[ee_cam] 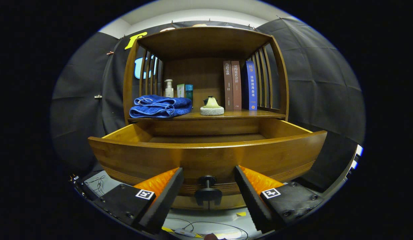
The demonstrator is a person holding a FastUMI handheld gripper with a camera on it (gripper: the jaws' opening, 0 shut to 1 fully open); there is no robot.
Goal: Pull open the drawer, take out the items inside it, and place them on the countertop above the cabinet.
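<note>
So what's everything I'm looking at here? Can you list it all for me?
Cabinet: one, brown wood, against the black cloth wall.
Drawer: one, brown wood, pulled open; its inside is mostly hidden behind its front.
Knob: one, black, on the drawer front, between the fingers.
Towel: one, blue, folded, on the countertop above the drawer, at one end.
Pump bottle: one, white, behind the towel.
Boxes: two, pale green and teal, beside the bottle.
Sponge: one, yellowish on a white base, mid-countertop.
Books: three, two brown and one blue, upright beside the sponge.
Fingers: two, spread apart either side of the knob, not touching it.
</note>
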